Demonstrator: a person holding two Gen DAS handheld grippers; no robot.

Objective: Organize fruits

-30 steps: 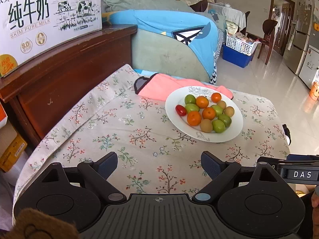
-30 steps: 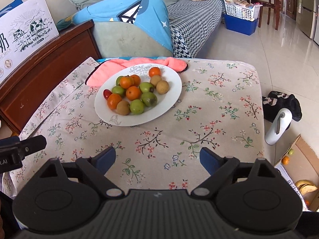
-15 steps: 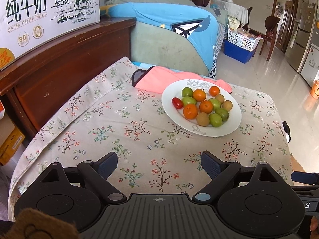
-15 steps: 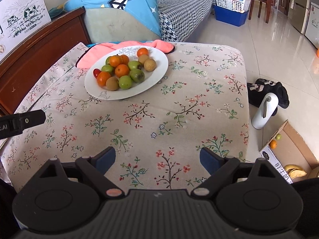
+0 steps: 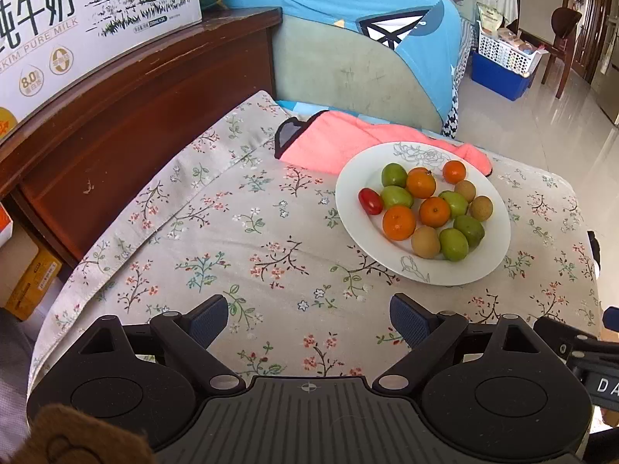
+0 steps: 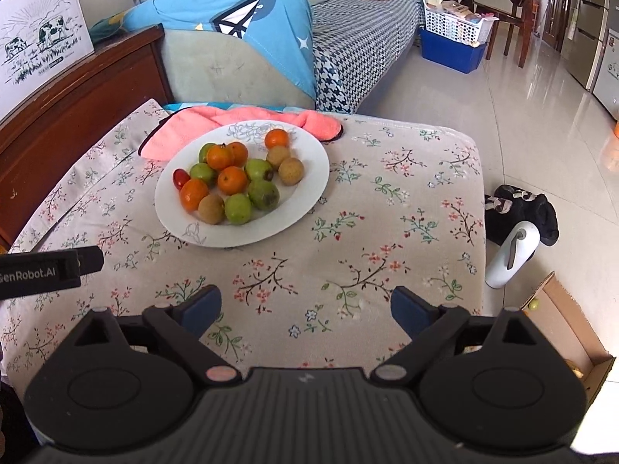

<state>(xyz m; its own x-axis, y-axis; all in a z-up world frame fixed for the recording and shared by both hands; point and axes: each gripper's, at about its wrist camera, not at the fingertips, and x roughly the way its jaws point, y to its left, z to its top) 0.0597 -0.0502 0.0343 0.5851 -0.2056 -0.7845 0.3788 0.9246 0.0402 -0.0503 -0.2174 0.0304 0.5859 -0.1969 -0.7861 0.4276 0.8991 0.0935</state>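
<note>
**A:** Grippers?

**B:** My left gripper [image 5: 309, 315] is spread wide with nothing between its fingers, held over the flowered cloth [image 5: 240, 239]. My right gripper [image 6: 305, 305] is the same: wide apart, empty, near edge of the table.

**A:** Fruit?

**B:** All heaped on the white plate [image 6: 301, 197], well ahead of both grippers. Oranges [image 6: 232, 179], green fruits [image 6: 263, 193], brown ones [image 6: 290, 170] and one red tomato [image 6: 180, 178], mixed, touching. None lies on the cloth.

**A:** Progress?

**B:** Can't settle it. Gathered on one plate fits a finished collection; unsorted by kind fits sorting yet to come. A pink towel [image 6: 247, 116] lies behind the plate.
</note>
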